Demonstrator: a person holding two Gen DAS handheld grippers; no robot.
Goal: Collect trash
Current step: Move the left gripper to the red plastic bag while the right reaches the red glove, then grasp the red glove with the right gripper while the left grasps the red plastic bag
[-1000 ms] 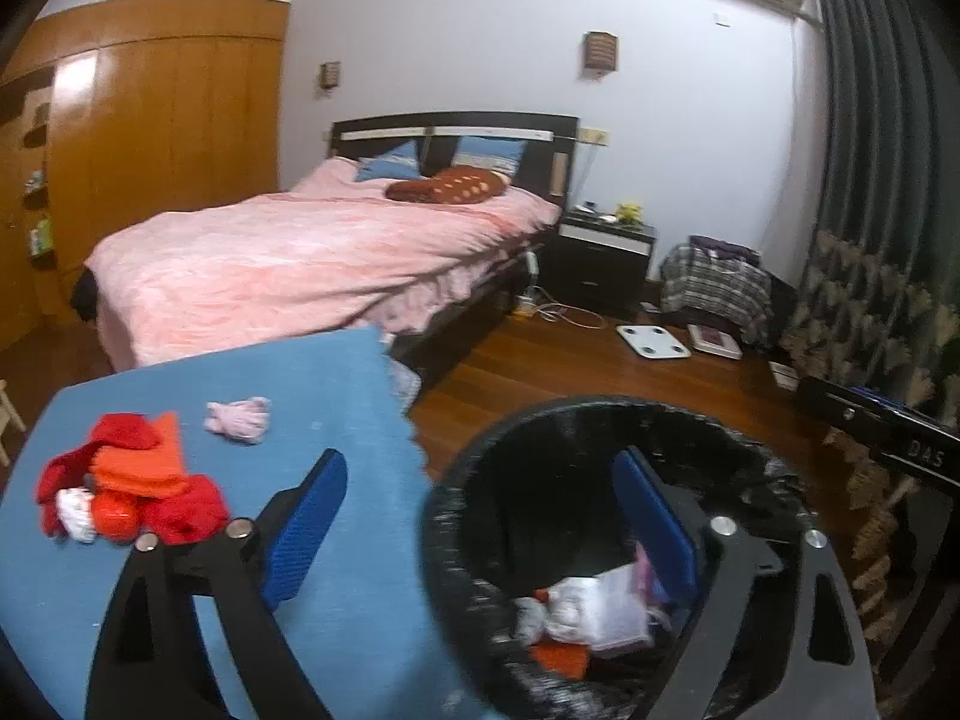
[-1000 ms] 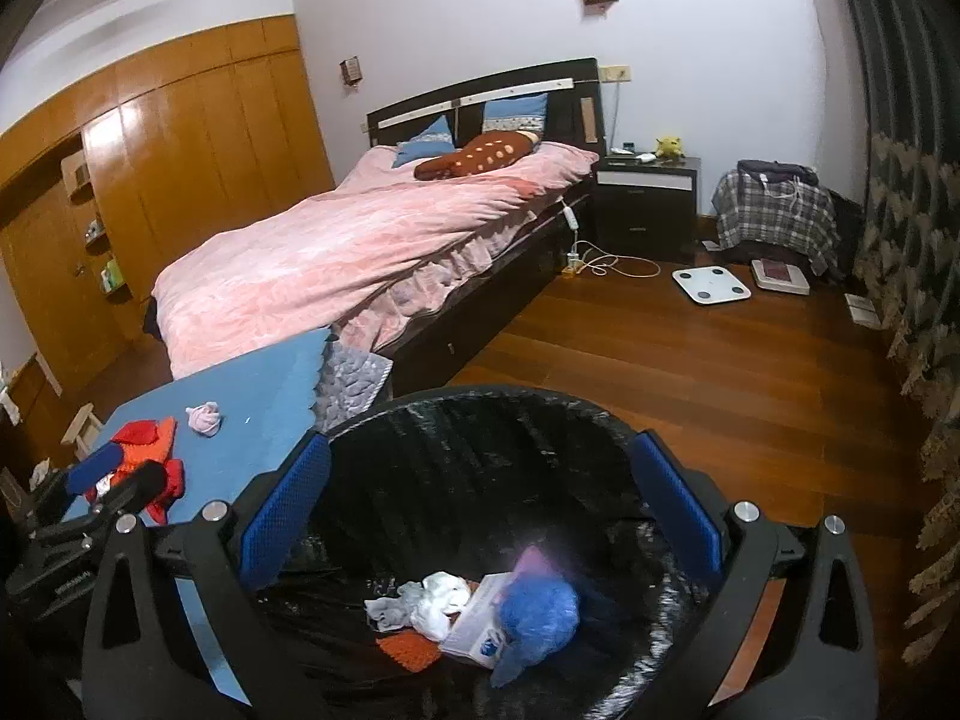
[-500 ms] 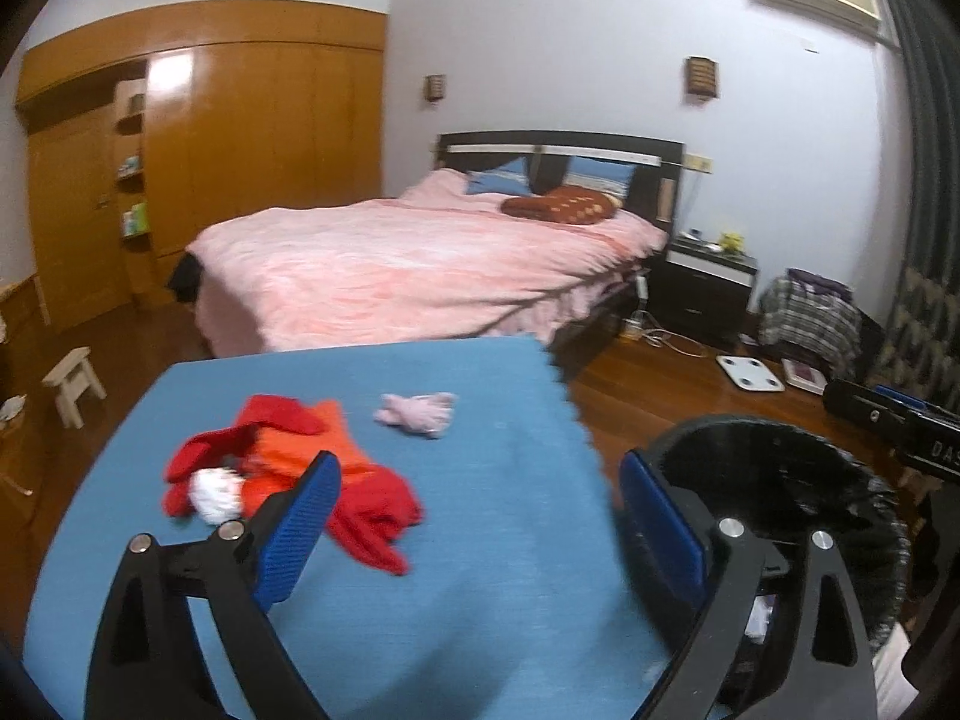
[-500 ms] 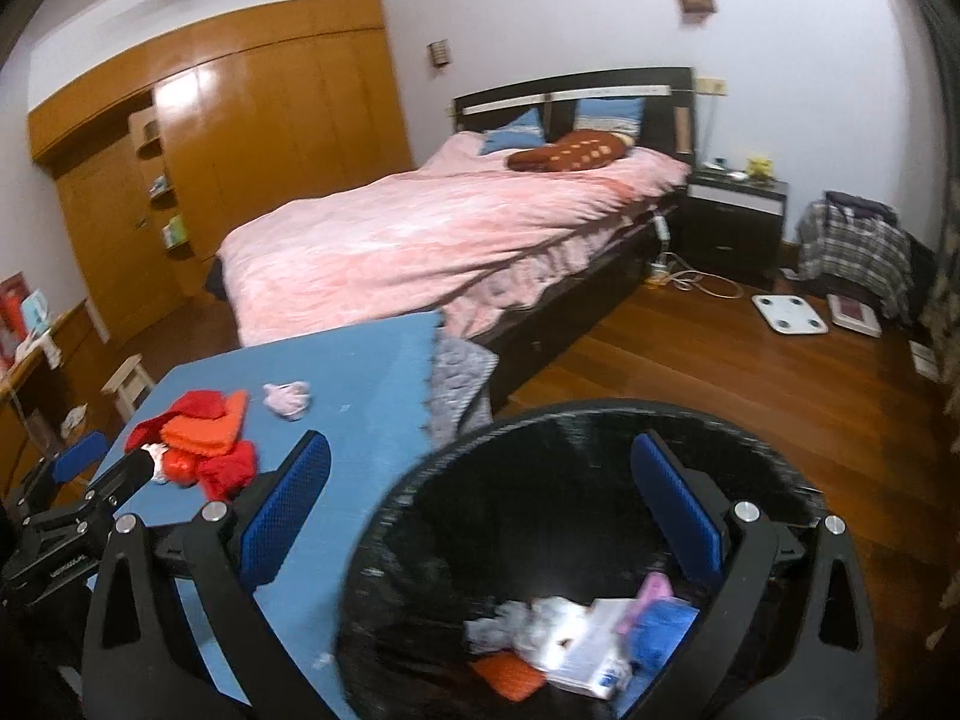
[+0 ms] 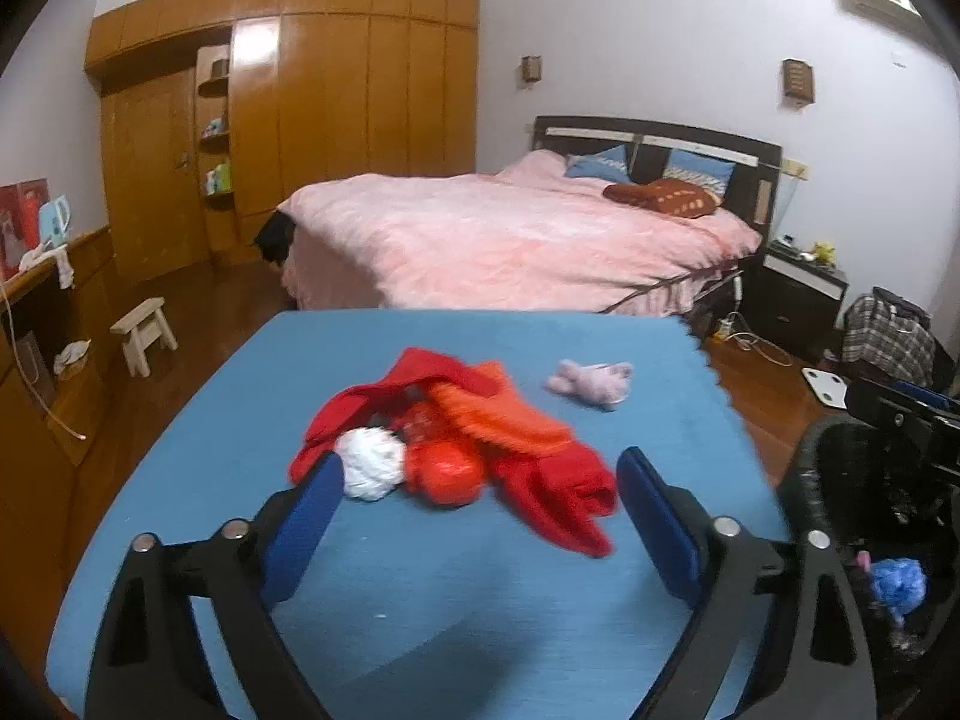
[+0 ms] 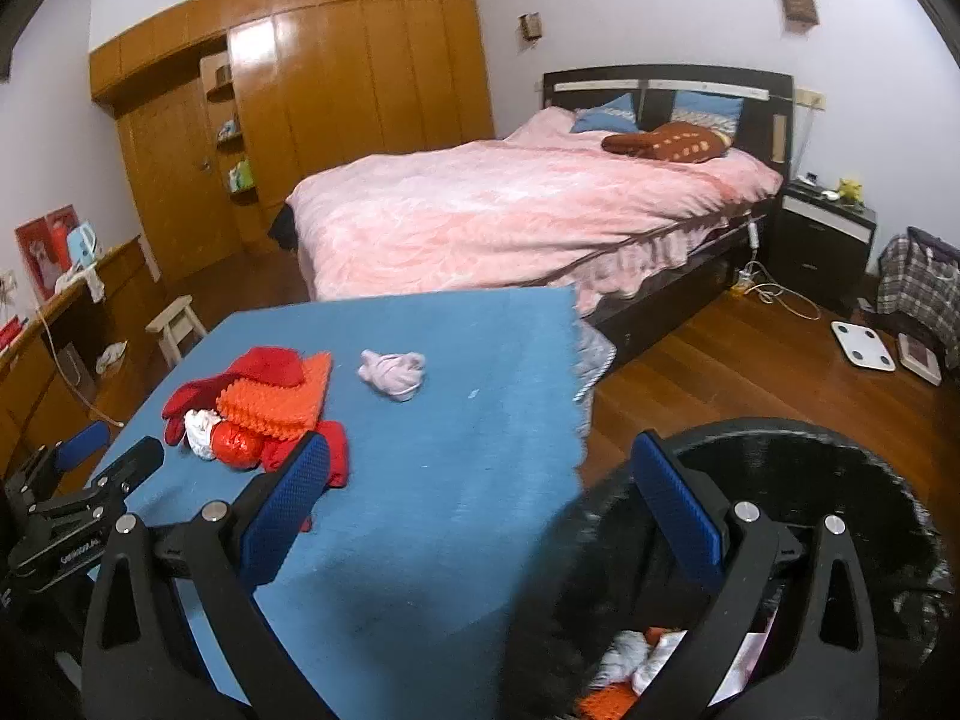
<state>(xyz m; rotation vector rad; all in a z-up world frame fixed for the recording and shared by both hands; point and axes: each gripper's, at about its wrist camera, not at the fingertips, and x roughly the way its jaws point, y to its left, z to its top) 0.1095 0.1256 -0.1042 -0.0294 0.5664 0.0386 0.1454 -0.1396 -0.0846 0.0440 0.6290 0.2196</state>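
With the left gripper [image 5: 474, 501] closing on nothing and the right gripper [image 6: 480, 501] spread empty, the tangled red pile [image 5: 456, 438] mid-tabletop [image 5: 420, 630] could be snagged whole, or partly dropped short of the bin [image 6: 840, 480].

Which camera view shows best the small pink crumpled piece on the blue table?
The right wrist view: the pink crumpled piece appears sharp and unobstructed. The left wrist view also shows it, but blurred.
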